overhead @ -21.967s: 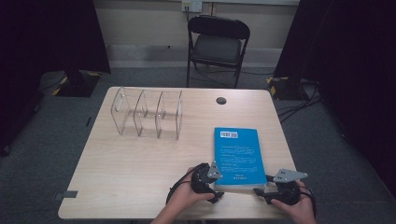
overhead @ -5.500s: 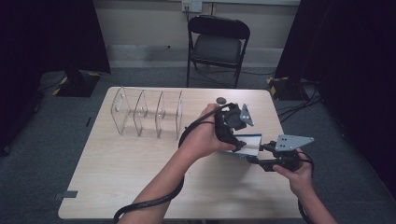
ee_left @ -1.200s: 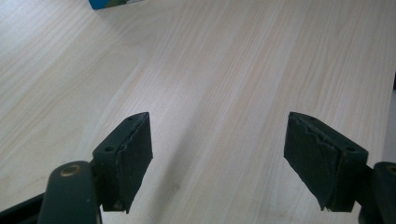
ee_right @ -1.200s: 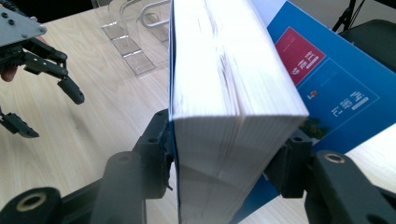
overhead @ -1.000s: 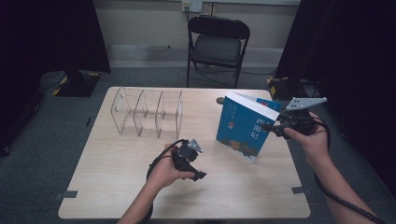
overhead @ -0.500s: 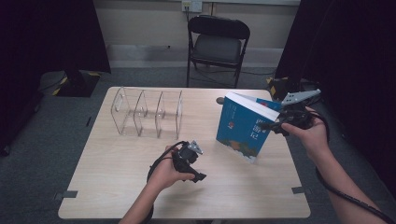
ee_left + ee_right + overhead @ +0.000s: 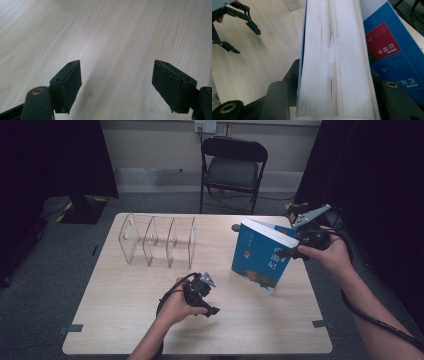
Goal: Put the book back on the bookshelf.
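Observation:
A thick blue book [image 7: 257, 257] stands tilted on its lower corner at the table's right side, cover toward me. My right gripper [image 7: 284, 253] is shut on its page edge from the right; its jaws have just been closing a little tighter. In the right gripper view the white page block [image 7: 332, 50] sits between both jaws of the right gripper [image 7: 334, 82]. A blue cover with a red patch [image 7: 384, 45] shows beside it; I cannot tell whether it belongs to this book. My left gripper [image 7: 212, 296] rests low on the table's front middle, open. The left gripper [image 7: 116, 82] has bare wood between its jaws.
A clear acrylic divider rack [image 7: 157, 240] stands at the table's back left. A small dark round grommet [image 7: 235, 227] sits near the back edge. A black folding chair [image 7: 232, 167] stands behind the wooden table [image 7: 125, 320]. Dark curtains flank both sides.
My right hand has risen slightly and drifted a little left, carrying the book, which stays tilted. The left hand and its gripper have not moved.

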{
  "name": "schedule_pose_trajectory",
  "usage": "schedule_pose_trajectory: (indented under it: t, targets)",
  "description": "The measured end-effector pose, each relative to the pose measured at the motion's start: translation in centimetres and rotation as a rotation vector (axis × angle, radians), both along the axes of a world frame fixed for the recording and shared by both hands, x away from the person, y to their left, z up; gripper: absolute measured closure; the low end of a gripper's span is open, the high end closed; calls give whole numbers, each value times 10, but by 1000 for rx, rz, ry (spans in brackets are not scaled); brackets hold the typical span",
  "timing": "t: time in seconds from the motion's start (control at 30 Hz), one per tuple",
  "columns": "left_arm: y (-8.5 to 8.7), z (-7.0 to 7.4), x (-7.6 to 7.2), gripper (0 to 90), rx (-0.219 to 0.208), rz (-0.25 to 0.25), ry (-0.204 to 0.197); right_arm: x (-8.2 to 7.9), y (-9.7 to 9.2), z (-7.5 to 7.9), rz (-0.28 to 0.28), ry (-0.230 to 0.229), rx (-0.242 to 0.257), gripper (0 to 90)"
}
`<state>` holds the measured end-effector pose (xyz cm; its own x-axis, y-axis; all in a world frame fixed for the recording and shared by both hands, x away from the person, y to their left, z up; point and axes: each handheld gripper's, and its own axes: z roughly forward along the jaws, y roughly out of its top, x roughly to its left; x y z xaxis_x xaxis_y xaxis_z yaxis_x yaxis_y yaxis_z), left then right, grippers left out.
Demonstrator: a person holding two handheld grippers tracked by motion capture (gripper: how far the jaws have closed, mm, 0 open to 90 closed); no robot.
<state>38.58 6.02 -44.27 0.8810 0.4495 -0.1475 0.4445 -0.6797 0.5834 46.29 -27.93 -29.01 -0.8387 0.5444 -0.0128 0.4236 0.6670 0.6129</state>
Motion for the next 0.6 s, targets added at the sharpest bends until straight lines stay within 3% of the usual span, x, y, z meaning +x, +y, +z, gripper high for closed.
schedule_pose_trajectory:
  t: [0.1, 0.17, 0.37, 0.5, 0.6]
  targets:
    - [1, 0, 0, 237, -4, 2, 0, 4, 6, 3, 23, 8, -50, 491]
    - [1, -2, -1, 238, -12, 12, 2, 6, 11, 6, 11, 46, -104, 491]
    - [5, -3, -2, 247, -13, 19, 10, 13, 21, 7, -37, 135, -123, 491]
    - [6, -2, -1, 251, -7, 15, 3, 12, 25, 4, -12, 109, -146, 408]
    - [7, -1, -1, 255, -5, 16, -2, 13, 28, 3, 2, 117, -181, 479]
